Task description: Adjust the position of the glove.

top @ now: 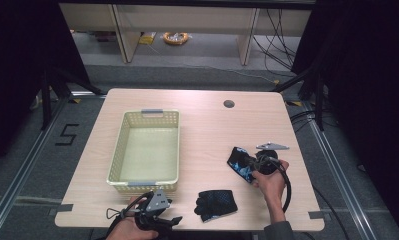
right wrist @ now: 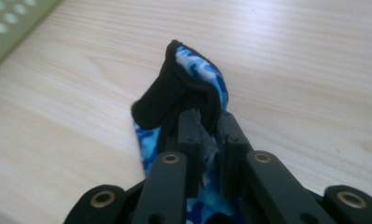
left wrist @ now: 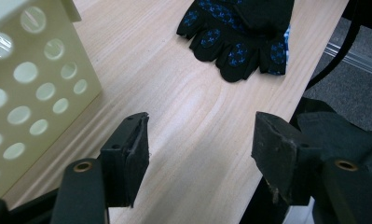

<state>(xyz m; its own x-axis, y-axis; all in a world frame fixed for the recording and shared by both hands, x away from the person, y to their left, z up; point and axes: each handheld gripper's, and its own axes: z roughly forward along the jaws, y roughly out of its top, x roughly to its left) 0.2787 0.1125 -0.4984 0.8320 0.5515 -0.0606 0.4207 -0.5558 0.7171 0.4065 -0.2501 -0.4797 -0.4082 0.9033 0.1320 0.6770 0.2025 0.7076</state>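
basket [top: 145,150] on table [top: 207,125], left half; one glove [top: 216,204] near front edge, right of basket; second glove [top: 241,163] farther right, in right gripper [top: 252,165]; left gripper [top: 157,212] at front edge, before basket

A fixed high camera looks forward and down over the whole table [top: 202,107], while the left gripper's camera sits low at the near edge, facing a black glove [left wrist: 237,35] also seen from above, and the right gripper's camera looks closely along its jaws at the tabletop.

A lab: black curtains [top: 17,60] enclose the table [top: 207,125], with loose cables [top: 277,35] and floor rails [top: 22,170].
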